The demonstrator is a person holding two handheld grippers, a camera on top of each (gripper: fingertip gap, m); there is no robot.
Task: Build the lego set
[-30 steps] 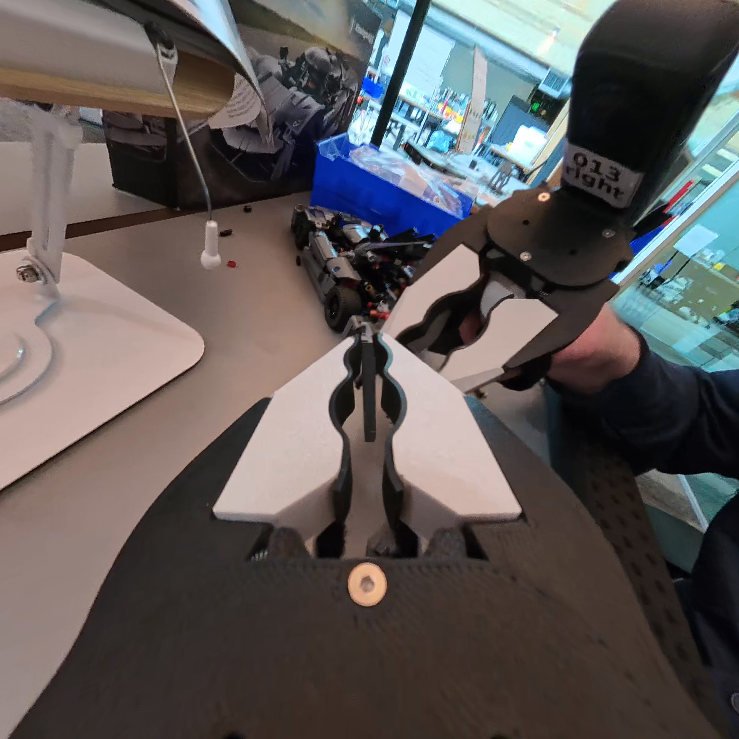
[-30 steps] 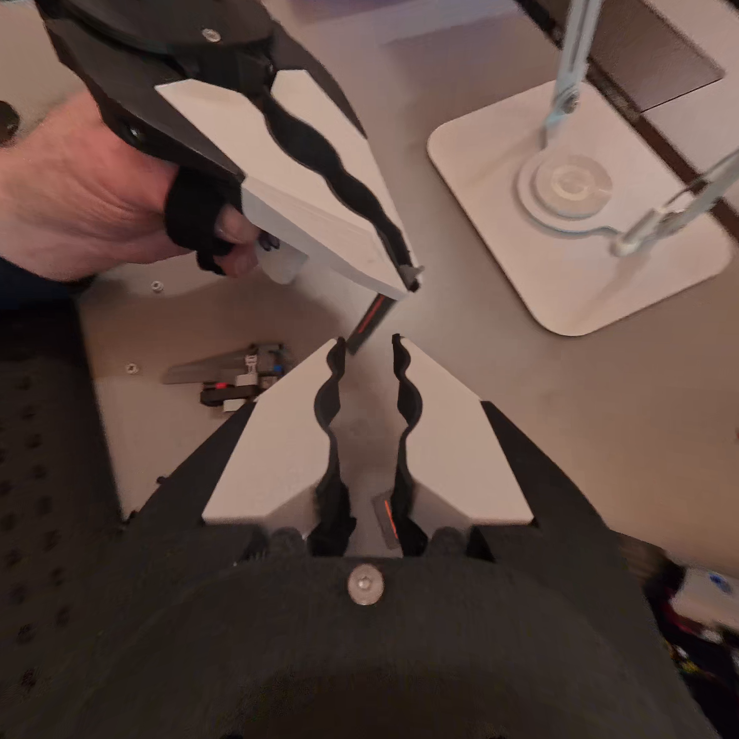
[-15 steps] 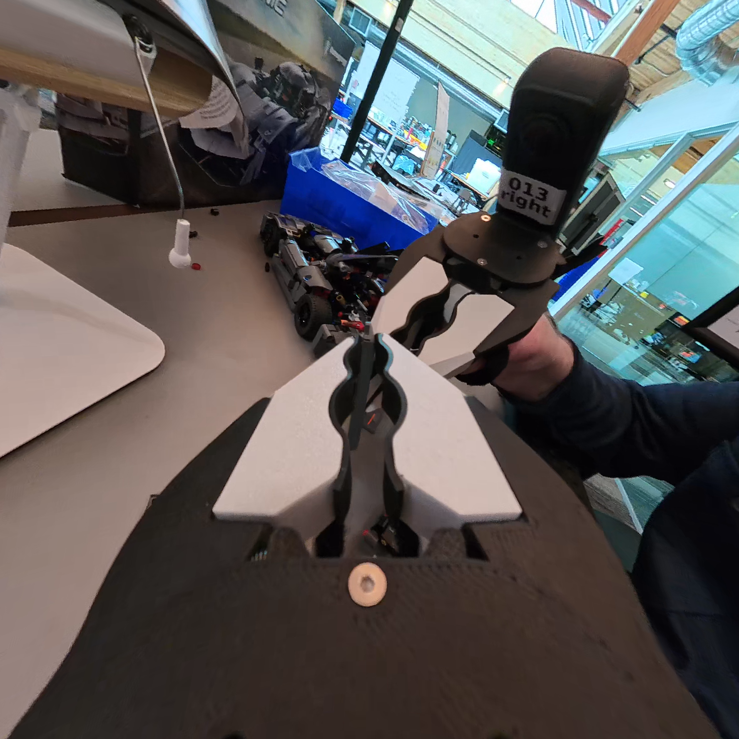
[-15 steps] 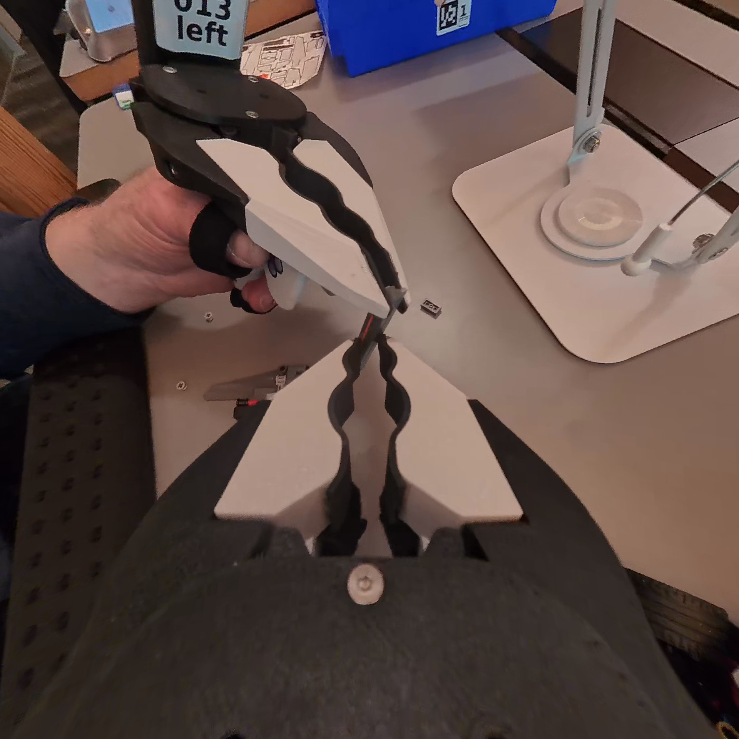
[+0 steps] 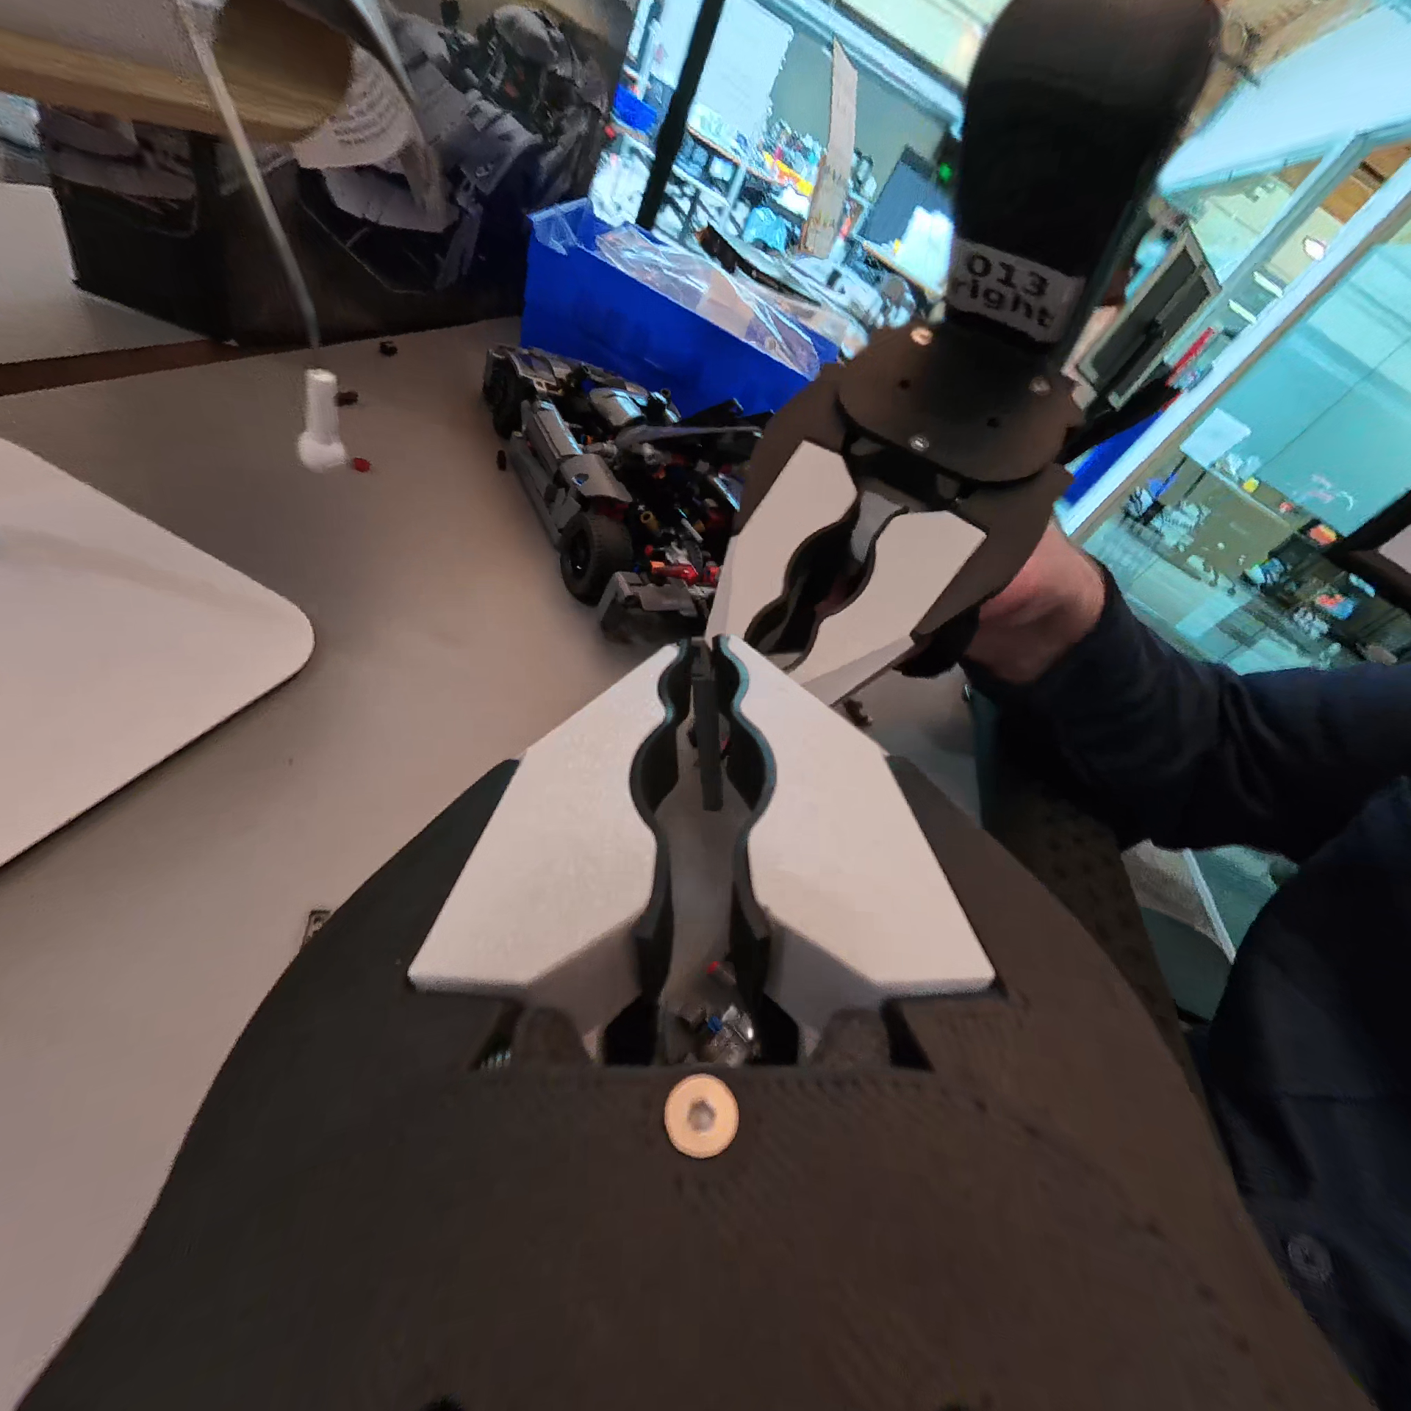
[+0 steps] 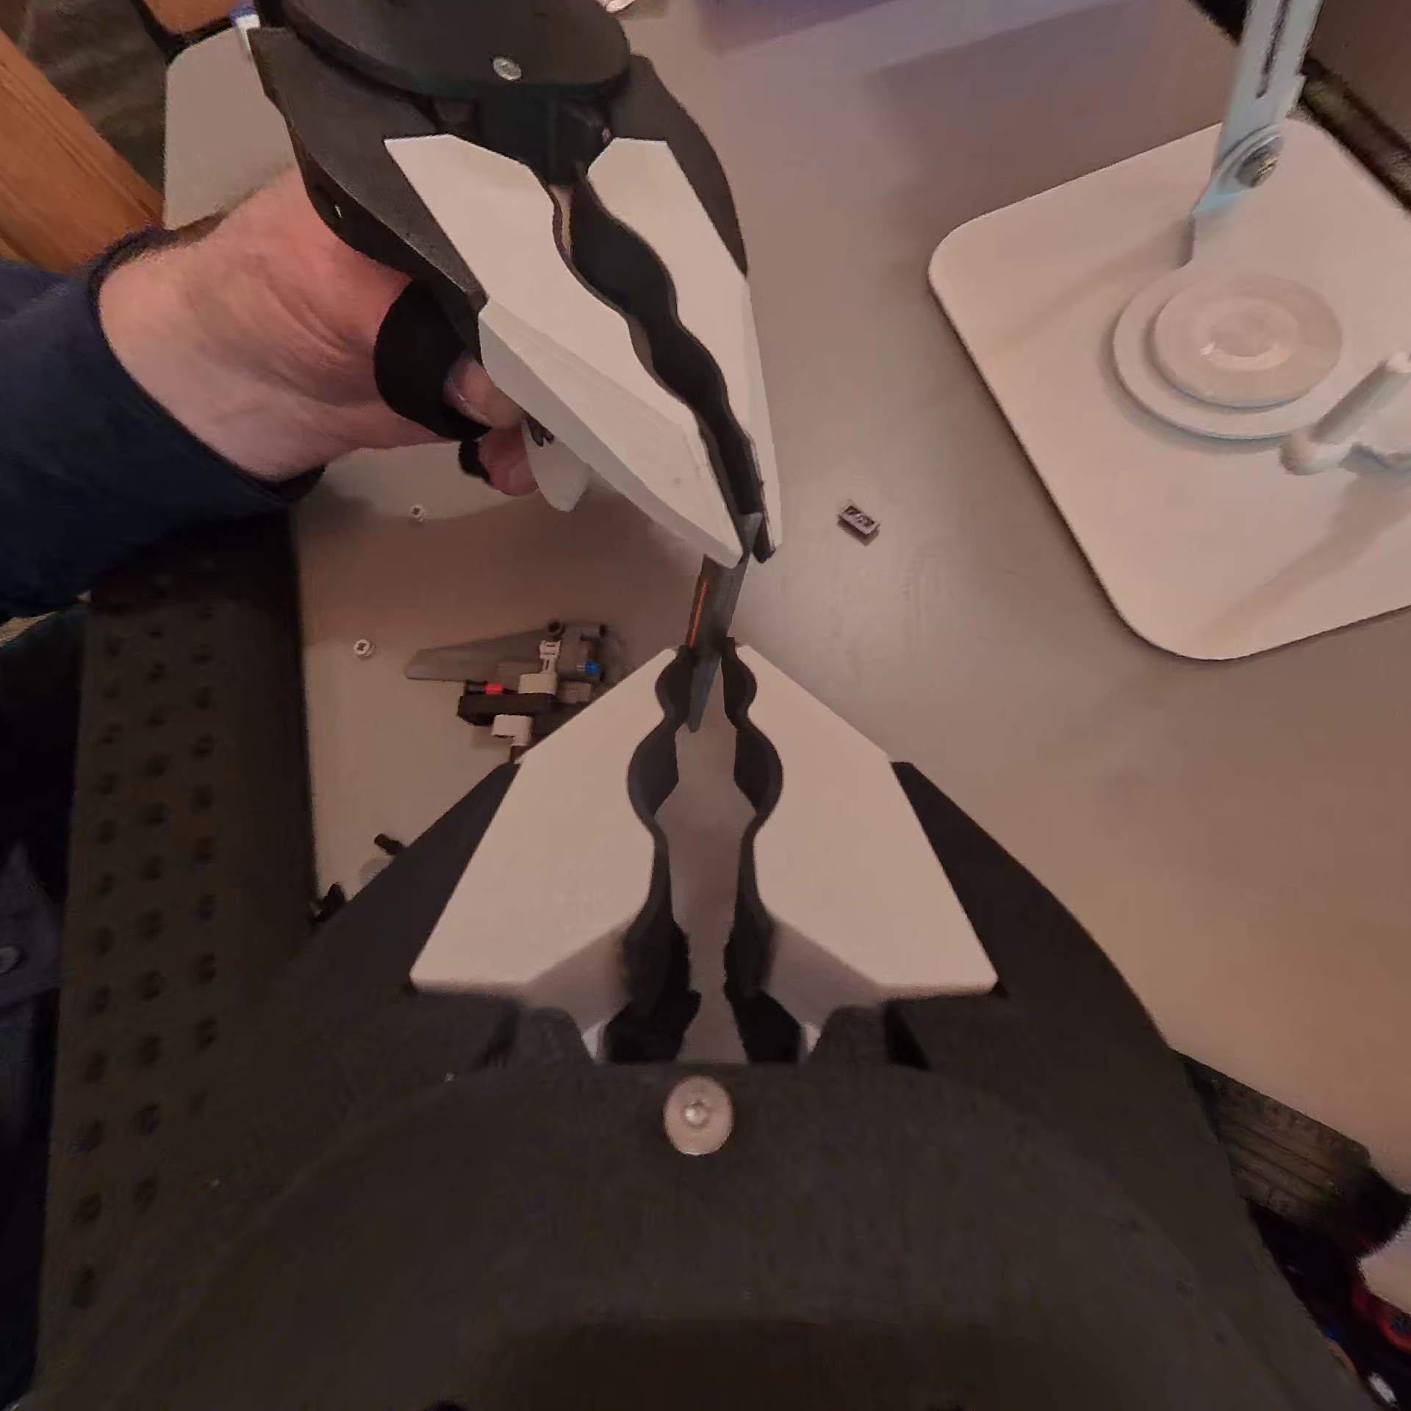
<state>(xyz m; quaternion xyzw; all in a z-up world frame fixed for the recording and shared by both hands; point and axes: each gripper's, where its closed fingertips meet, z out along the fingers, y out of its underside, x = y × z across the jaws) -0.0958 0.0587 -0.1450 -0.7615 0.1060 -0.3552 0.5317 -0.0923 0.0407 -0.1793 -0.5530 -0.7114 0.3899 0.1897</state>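
**Right gripper comes to the held strip**

The right gripper (image 6: 701,658) was wide open a second ago; now its tips have narrowed around the lower end of the thin dark strip (image 6: 714,611), maybe touching. The left gripper (image 5: 701,649) is clenched on the strip's top. I judge a handover. The car model (image 5: 611,489) waits on the table (image 5: 229,840).

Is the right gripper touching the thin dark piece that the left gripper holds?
Cannot tell. In the right wrist view the thin dark piece reaches between the right gripper tips, but no contact or gap shows plainly.

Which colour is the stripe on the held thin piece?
Orange-red stripe, clearest in the right wrist view.
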